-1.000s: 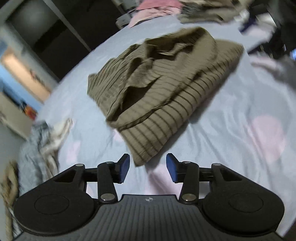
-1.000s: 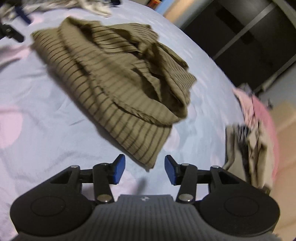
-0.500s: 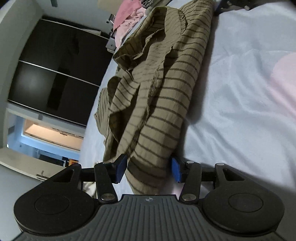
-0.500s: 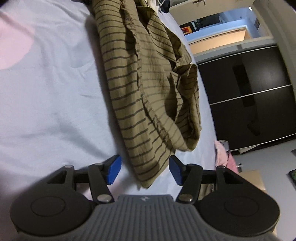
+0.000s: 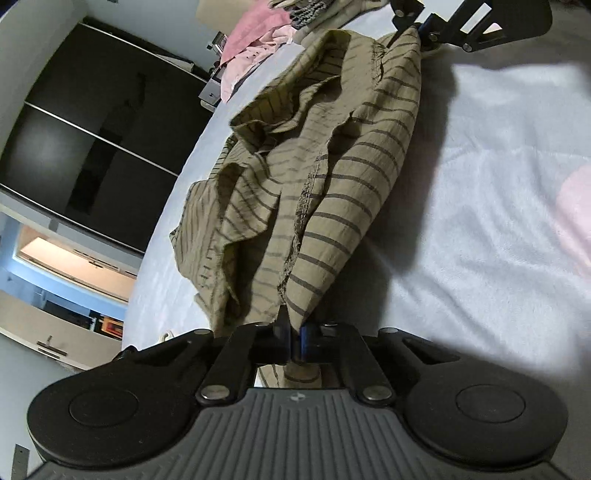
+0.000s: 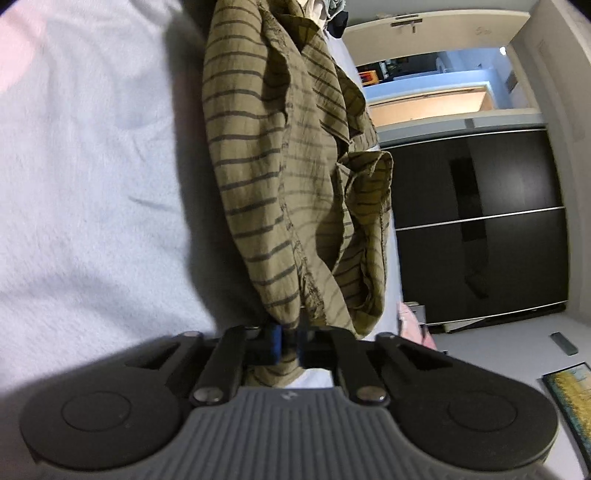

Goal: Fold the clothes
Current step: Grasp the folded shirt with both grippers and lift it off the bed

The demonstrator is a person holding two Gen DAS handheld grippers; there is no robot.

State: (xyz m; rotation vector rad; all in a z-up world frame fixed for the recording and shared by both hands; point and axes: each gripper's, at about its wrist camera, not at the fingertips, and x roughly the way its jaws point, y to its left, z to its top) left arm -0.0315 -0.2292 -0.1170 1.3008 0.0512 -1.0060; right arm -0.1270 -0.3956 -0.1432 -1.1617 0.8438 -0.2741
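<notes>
An olive-brown shirt with dark stripes lies crumpled on the pale bed sheet. My left gripper is shut on one corner of its near edge, fabric bunched between the blue pads. The right gripper shows at the top of the left wrist view, pinching the opposite corner. In the right wrist view the shirt stretches away from my right gripper, which is shut on its corner. The edge between the two grippers is pulled fairly straight and lifted slightly off the sheet.
Pink clothes and other garments are piled at the far end of the bed. A dark sliding wardrobe stands beside the bed, with a lit doorway past it. The sheet spreads beside the shirt.
Both grippers came down from above the shirt, straddled a corner each, and have closed on the fabric. The held edge now rises a little off the sheet.
</notes>
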